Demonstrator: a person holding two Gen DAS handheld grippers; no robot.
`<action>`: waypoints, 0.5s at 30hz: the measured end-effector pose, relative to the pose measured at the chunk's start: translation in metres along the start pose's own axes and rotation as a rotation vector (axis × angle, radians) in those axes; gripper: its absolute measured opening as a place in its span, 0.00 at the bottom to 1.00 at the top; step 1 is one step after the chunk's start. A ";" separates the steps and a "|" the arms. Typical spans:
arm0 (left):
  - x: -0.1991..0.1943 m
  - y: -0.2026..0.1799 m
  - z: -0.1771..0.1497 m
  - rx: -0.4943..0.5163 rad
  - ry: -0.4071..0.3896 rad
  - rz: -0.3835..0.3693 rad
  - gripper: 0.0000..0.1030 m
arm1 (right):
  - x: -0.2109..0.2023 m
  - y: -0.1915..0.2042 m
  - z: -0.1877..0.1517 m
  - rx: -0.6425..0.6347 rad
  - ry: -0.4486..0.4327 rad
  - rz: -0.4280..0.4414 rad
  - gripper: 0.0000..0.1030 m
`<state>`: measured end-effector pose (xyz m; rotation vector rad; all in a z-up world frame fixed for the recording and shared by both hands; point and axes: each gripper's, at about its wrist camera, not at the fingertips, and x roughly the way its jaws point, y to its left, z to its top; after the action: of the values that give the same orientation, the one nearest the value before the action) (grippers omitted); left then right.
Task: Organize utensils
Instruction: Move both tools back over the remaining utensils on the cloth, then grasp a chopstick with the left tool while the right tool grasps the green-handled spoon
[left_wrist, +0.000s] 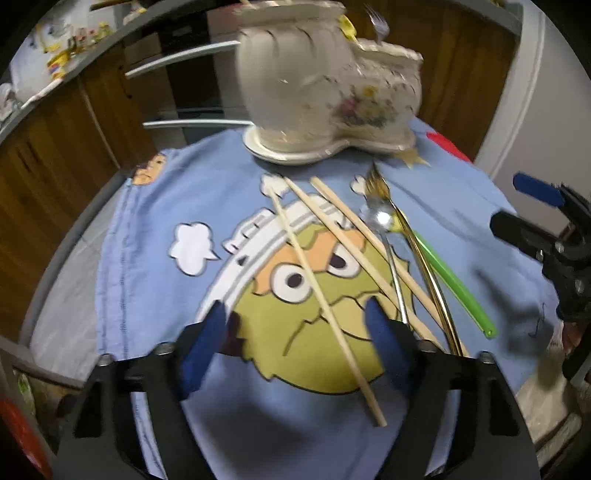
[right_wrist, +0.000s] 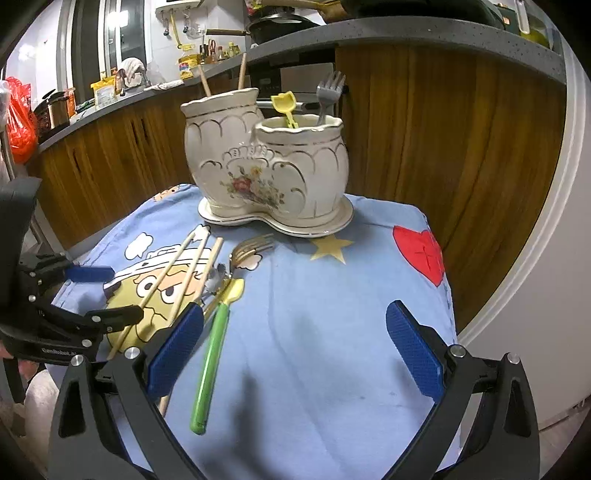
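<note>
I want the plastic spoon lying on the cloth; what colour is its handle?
Bright green handle, with a yellow bowl; clearest in the right wrist view.

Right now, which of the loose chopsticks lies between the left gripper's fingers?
The leftmost chopstick, lying apart from the other two: its near end runs between the left gripper's open blue pads.

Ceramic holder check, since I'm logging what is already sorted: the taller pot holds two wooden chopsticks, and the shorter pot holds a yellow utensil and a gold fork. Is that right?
One detail is off. The fork standing in the shorter pot is silver, not gold; the gold fork lies on the blue cloth. The right wrist view shows this. The taller pot does hold two wooden chopsticks, and the yellow utensil stands in the shorter pot.
</note>
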<state>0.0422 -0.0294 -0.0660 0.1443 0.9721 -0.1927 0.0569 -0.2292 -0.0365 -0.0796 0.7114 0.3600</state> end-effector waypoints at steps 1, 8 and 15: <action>0.002 -0.002 0.000 0.010 0.007 0.000 0.62 | 0.001 -0.002 0.000 0.008 0.002 0.003 0.95; 0.006 0.000 0.002 0.009 0.021 -0.012 0.29 | 0.002 -0.002 -0.001 0.010 0.023 0.032 0.95; 0.008 0.018 0.003 -0.014 -0.001 -0.014 0.06 | 0.008 0.014 -0.004 -0.051 0.072 0.081 0.93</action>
<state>0.0525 -0.0134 -0.0701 0.1248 0.9737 -0.1983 0.0547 -0.2146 -0.0444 -0.1124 0.7780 0.4544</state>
